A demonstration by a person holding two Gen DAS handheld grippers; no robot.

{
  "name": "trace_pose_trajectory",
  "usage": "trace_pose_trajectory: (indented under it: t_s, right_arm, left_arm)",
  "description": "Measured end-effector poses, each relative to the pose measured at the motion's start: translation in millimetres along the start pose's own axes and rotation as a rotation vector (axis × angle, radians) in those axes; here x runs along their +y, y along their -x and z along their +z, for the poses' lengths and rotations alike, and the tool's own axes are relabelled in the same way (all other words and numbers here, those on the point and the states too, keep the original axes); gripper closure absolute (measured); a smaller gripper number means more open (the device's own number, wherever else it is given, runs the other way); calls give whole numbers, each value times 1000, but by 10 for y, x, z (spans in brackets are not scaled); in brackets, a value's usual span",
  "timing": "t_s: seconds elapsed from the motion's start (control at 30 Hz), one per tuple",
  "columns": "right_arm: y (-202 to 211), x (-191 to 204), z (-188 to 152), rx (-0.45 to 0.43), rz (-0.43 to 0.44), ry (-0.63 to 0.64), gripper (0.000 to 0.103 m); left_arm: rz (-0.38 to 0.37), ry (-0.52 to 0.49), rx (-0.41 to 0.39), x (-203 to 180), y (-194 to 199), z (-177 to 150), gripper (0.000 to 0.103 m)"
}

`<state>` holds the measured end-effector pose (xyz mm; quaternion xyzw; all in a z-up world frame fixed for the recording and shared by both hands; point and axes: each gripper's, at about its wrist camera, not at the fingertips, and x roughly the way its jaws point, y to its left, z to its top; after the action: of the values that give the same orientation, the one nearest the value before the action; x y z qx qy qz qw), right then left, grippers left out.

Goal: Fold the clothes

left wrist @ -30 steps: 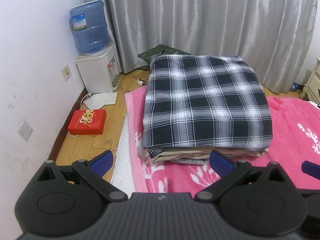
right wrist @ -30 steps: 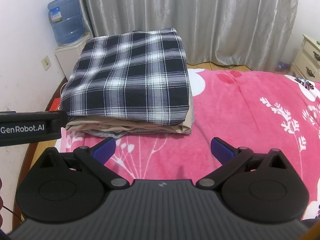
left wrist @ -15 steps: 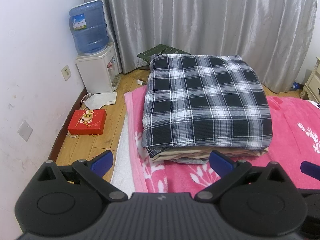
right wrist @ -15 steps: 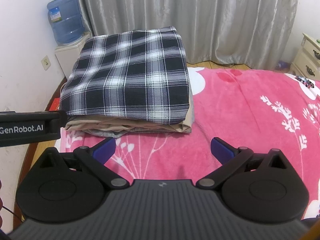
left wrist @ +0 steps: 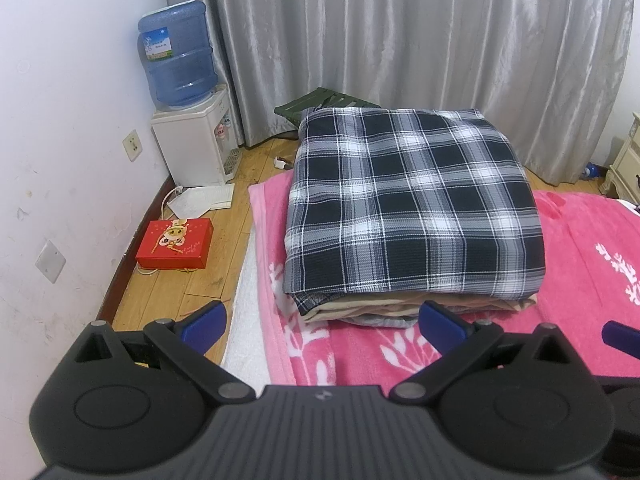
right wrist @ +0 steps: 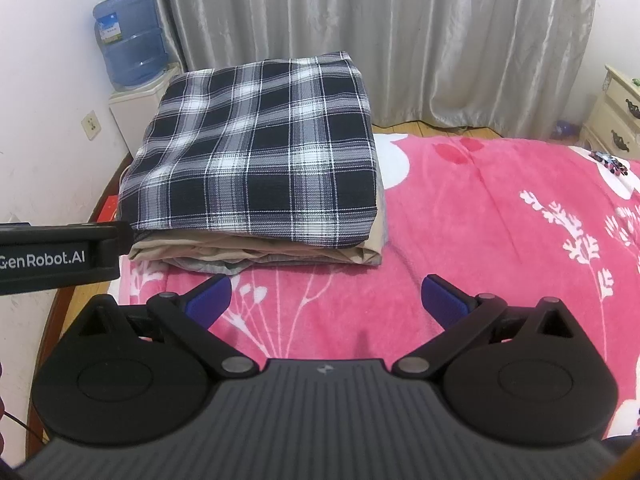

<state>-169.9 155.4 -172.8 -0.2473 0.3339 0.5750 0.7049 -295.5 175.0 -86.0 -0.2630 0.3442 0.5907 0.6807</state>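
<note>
A folded black-and-white plaid garment (left wrist: pixel 412 204) (right wrist: pixel 260 160) lies on top of a stack of folded beige and grey clothes (left wrist: pixel 400 310) (right wrist: pixel 248 252). The stack rests on a pink flowered blanket (left wrist: pixel 592 248) (right wrist: pixel 480 216) at the bed's left end. My left gripper (left wrist: pixel 323 322) hovers open just in front of the stack, nothing between its blue fingers. My right gripper (right wrist: pixel 326 300) is open too, above the blanket, a little short of the stack's near edge. The side of the left gripper's body (right wrist: pixel 56 252) shows at the left of the right wrist view.
A water dispenser with a blue bottle (left wrist: pixel 178 56) stands by the white wall. A red box (left wrist: pixel 174 242) and papers (left wrist: pixel 204 200) lie on the wooden floor. Grey curtains (left wrist: pixel 400 40) hang behind. A cream nightstand (right wrist: pixel 616 120) sits at the right.
The right wrist view has shifted very slightly; the left one is steady. Both grippers stay open and the stack has not moved.
</note>
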Motion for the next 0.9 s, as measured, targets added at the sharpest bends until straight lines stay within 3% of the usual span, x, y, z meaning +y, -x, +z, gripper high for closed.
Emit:
trace_pose_trajectory:
  t_s: [0.9]
  right_arm:
    - [3, -8, 17, 0, -2, 9, 1]
  left_arm:
    - [2, -9, -6, 0, -21, 14, 0]
